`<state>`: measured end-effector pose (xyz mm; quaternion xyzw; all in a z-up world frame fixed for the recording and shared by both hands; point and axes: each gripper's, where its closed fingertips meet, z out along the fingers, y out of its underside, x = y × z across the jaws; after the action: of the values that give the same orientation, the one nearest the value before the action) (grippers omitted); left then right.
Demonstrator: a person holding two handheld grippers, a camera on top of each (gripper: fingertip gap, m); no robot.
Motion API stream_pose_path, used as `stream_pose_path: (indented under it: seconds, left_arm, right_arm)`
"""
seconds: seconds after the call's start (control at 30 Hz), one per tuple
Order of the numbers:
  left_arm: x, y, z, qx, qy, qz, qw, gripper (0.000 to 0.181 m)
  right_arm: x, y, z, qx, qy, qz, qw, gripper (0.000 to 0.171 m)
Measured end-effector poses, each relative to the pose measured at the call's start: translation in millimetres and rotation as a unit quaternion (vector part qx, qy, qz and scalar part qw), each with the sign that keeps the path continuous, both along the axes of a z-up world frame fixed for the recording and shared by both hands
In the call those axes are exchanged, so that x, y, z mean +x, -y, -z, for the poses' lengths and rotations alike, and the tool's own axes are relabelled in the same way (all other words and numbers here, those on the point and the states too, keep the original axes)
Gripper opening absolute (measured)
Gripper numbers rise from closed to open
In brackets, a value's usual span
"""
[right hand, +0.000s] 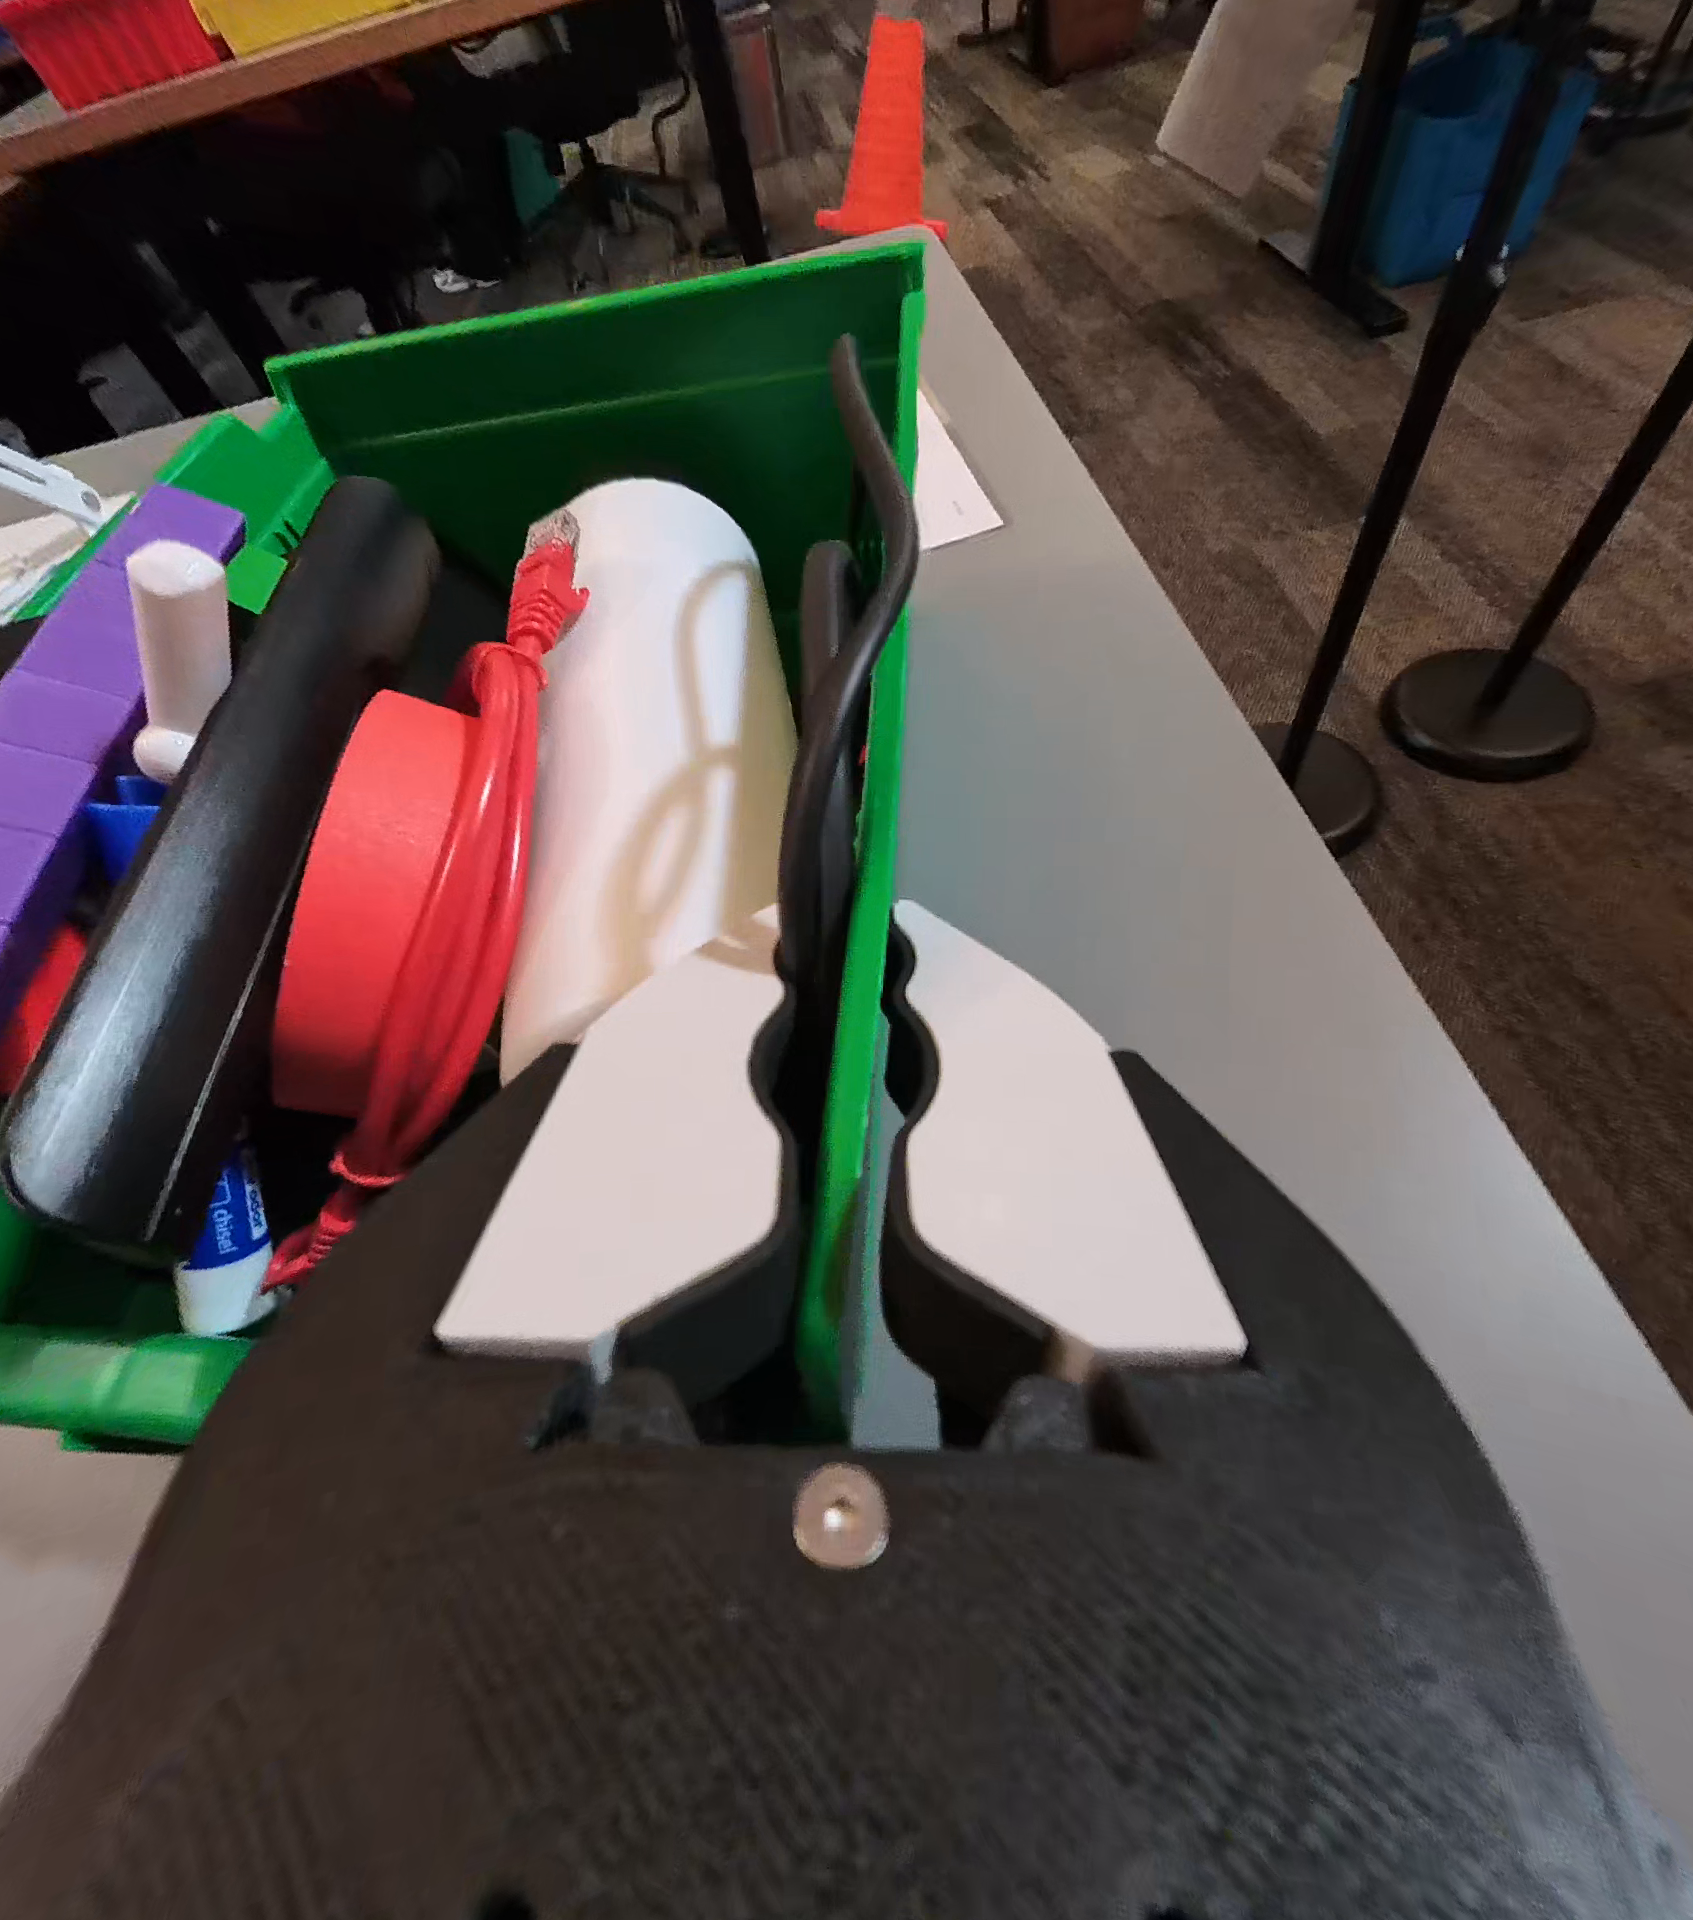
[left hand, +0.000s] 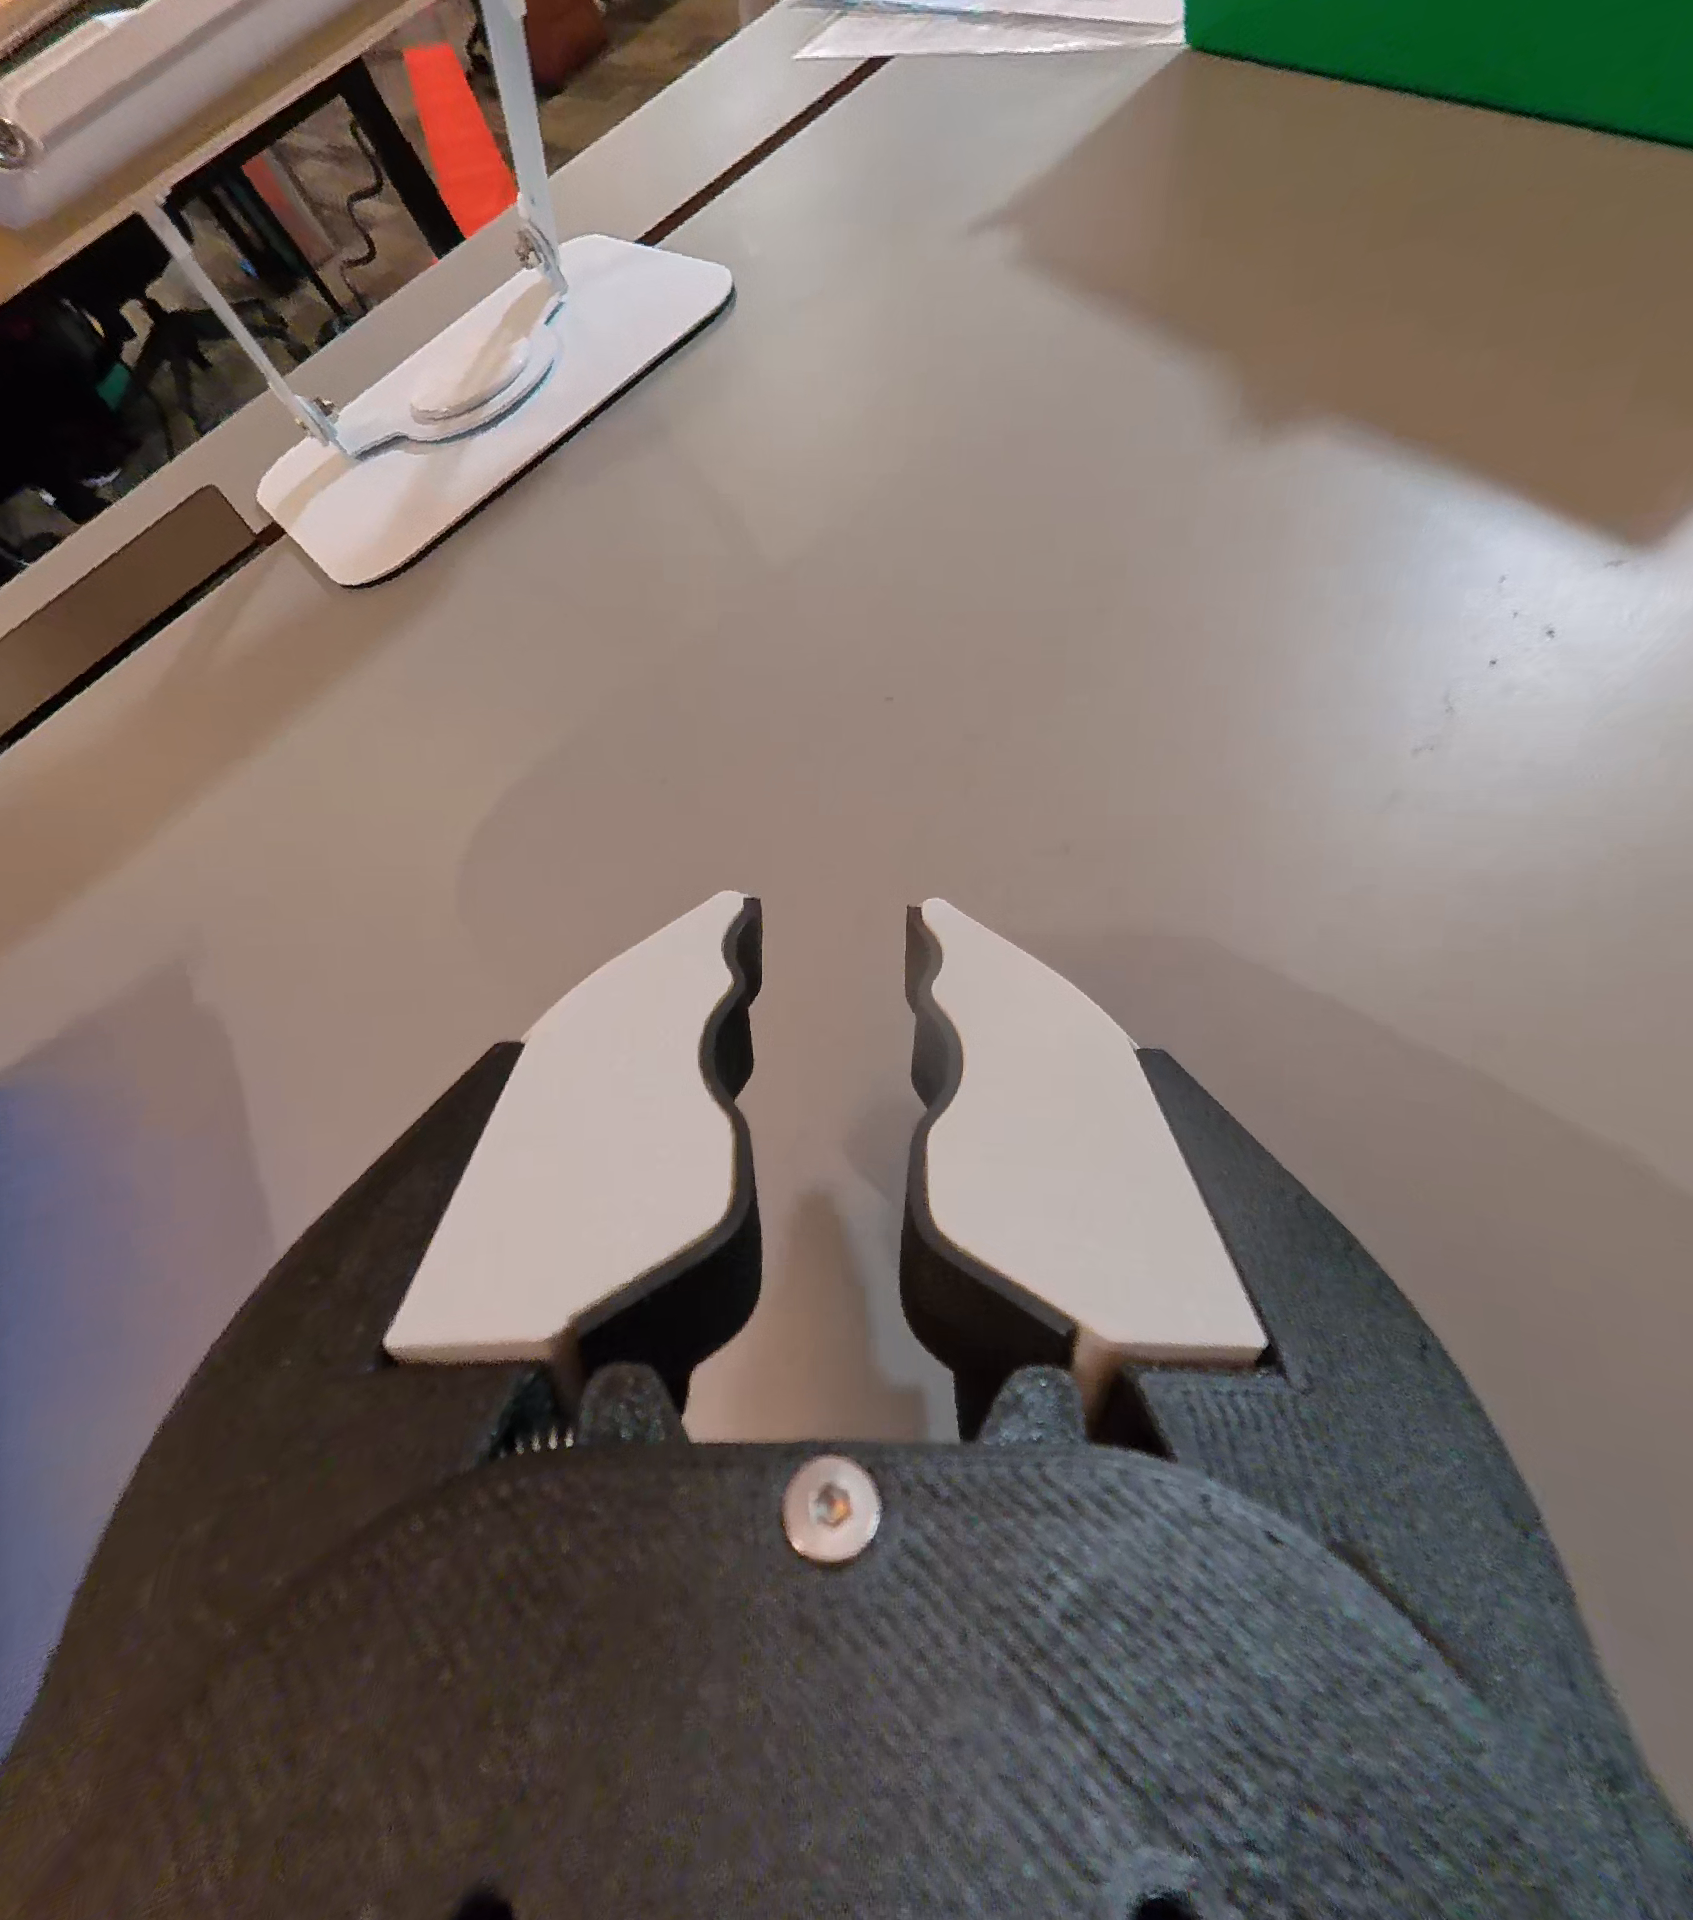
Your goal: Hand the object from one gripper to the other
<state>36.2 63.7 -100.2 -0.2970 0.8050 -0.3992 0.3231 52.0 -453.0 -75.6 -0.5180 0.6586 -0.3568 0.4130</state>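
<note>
Background stuff: a white metal lamp stand with a flat rectangular base (left hand: pixel 499 410) sits on the grey tabletop (left hand: pixel 1081 623). Out on the patterned carpet floor (right hand: pixel 1237 343) there's an orange plastic traffic cone (right hand: pixel 886 130) and black stanchion posts with round bases (right hand: pixel 1491 712).

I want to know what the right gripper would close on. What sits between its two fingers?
In the right wrist view, the green bin's side wall and a black cable stand between the right gripper's fingers.

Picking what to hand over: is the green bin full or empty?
Full: green bin holds tape, red cable, white cylinder and more.
</note>
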Motion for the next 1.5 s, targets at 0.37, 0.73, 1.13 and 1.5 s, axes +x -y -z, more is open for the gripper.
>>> stream_pose_path:
  seconds: [0.37,0.73,1.13,1.5]
  left_arm:
    - [3.9,-1.1,-8.0,-0.015,0.006,-0.003,1.0,0.026]
    - [13.8,-47.9,-95.0,-0.039,0.083,-0.077,0.993,0.052]
    - [25.8,-194.5,-91.1,0.044,0.05,-0.297,0.953,0.121]
    - [18.6,-217.1,-31.6,0.033,-0.023,-0.322,0.946,0.082]
  right_arm:
    - [-18.5,11.1,-13.5,0.162,0.036,0.013,0.986,0.012]
    - [-25.2,-14.4,-37.4,0.158,0.059,-0.023,0.985,0.012]
    - [0.4,-124.7,-62.8,0.207,0.074,-0.158,0.962,0.012]
    - [17.5,-230.5,-59.7,0.206,0.05,-0.27,0.939,0.012]
